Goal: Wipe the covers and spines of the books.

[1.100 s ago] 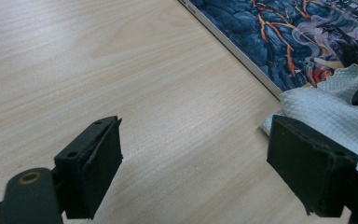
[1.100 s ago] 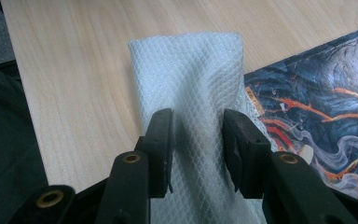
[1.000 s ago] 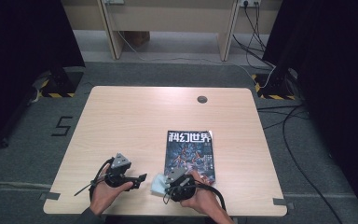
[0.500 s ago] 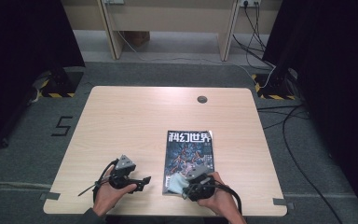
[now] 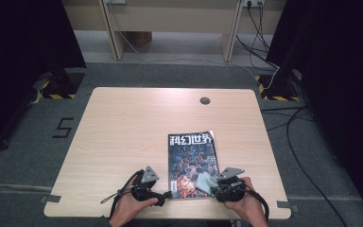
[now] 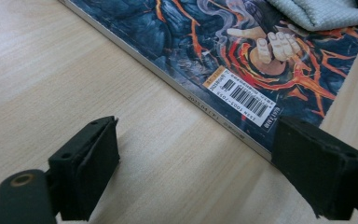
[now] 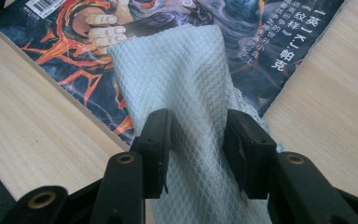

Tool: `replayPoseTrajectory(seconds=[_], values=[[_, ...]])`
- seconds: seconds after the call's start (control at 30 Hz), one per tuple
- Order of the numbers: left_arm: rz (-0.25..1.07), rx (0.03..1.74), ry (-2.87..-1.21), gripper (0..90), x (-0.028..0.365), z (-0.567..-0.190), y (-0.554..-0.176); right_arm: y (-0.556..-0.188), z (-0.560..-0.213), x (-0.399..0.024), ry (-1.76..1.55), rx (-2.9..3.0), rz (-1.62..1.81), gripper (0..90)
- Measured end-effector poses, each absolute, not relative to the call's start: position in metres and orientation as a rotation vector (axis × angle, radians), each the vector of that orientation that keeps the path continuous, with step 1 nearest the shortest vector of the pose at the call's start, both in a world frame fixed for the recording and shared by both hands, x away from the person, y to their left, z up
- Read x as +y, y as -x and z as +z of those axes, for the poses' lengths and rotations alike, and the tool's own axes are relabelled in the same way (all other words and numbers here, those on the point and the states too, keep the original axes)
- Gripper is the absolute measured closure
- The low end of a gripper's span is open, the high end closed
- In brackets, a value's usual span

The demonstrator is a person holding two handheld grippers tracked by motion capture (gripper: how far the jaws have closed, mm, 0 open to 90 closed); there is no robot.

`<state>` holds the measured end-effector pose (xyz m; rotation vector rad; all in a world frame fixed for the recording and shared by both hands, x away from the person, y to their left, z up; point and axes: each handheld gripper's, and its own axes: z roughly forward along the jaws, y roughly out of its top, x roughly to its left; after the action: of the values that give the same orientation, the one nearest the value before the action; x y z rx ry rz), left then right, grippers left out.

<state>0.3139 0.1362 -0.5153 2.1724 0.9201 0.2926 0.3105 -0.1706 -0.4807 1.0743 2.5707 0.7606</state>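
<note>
tabletop [image 5: 123, 123] | magazine [image 5: 190, 156] flat near the front edge, right of middle | left gripper [image 6: 196, 163] jaws wide apart over bare wood by the magazine's spine corner | right gripper [image 7: 196, 140] jaws clamped on grey cloth [image 7: 182, 70] (draped across the cover's lower right corner)

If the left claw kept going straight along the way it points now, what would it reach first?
Probably the magazine: its spine edge lies across the line ahead of the open left claw, with bare table between them. The grey cloth lies farther on, atop the cover. Depth is hard to judge.
</note>
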Motion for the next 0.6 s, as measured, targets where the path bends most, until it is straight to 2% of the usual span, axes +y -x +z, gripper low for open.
replayPoseTrajectory(seconds=[0.03, 0.1, 0.2, 0.37, 0.6], values=[[0.362, 0.889, -2.203, 16.8, 0.135, -0.516, -0.313, -0.31, -0.481, -0.17, -1.066, 2.569, 0.754, 60.7], [0.343, 0.903, -2.202, 14.7, 0.136, -0.516, -0.315, -0.31, -0.48, -0.169, -1.058, 2.572, 0.742, 60.6], [0.31, 0.933, -2.16, 20.4, 0.138, -0.515, -0.316, -0.312, -0.48, -0.169, -1.063, 2.582, 0.744, 60.5], [0.268, 0.927, -2.105, 17.0, 0.131, -0.509, -0.313, -0.312, -0.481, -0.169, -1.071, 2.579, 0.744, 60.6], [0.247, 0.908, -2.153, 15.1, 0.119, -0.514, -0.312, -0.313, -0.48, -0.169, -1.073, 2.586, 0.745, 60.5]])
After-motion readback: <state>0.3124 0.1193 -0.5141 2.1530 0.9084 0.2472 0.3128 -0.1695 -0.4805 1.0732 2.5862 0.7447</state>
